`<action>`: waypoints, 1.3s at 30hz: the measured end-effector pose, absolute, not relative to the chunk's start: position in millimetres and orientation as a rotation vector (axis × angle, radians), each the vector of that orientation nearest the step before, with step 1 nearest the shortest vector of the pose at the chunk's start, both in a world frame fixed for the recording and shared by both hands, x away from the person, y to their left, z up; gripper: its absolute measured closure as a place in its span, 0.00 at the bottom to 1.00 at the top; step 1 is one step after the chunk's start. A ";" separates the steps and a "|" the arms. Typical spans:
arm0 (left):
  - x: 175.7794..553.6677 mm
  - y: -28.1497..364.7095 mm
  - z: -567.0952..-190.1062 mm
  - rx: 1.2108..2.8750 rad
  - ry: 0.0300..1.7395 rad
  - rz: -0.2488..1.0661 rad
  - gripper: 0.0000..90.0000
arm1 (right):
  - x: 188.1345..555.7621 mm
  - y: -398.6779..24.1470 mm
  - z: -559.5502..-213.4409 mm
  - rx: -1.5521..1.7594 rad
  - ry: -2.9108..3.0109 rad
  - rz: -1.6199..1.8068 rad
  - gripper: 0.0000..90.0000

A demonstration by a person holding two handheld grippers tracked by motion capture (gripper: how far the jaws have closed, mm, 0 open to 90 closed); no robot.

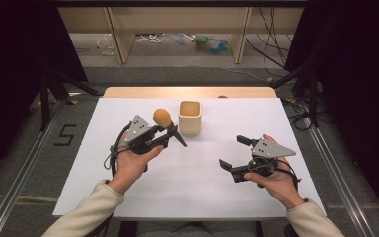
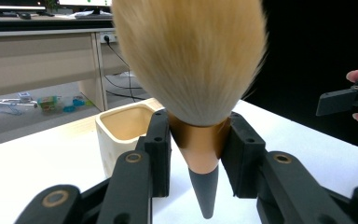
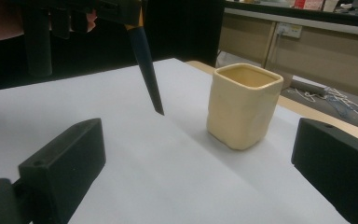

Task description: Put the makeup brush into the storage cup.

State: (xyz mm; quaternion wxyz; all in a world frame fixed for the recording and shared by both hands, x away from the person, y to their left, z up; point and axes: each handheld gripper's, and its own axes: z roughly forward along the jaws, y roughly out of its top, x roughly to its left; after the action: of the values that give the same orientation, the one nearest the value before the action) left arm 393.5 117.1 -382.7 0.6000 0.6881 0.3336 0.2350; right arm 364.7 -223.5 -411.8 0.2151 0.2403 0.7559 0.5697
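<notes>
In the left gripper view, the brush head [image 2: 191, 56] above the jaws runs off the top edge, so its tip is cut off, and it hides the far table behind it. The cup [image 2: 121, 135] beyond the left jaw is partly covered by that jaw. In the right gripper view, the brush handle [image 3: 147, 70] between the jaws and farther off is cut by the top edge.

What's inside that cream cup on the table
Nothing shows inside the cream cup: its upper inner walls look bare in the left gripper view. Its bottom is hidden by the rim, so something small could lie there.
</notes>
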 end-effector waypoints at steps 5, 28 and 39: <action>396.2 115.8 -380.3 1.598 0.772 0.558 0.73 | 362.9 -226.5 -411.7 0.672 2.083 1.565 0.04; 407.9 110.6 -372.0 1.618 0.785 0.611 0.73 | 356.7 -236.1 -414.2 0.711 2.041 1.571 0.02; 413.3 107.1 -368.3 1.615 0.782 0.618 0.73 | 353.0 -239.9 -415.3 0.729 2.030 1.567 0.01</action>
State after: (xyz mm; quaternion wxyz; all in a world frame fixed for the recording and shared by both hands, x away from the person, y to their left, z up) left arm 413.3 107.1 -368.3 0.5824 0.6918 0.3348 0.2647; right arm 353.0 -239.9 -415.3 0.2355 0.2658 0.7400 0.5712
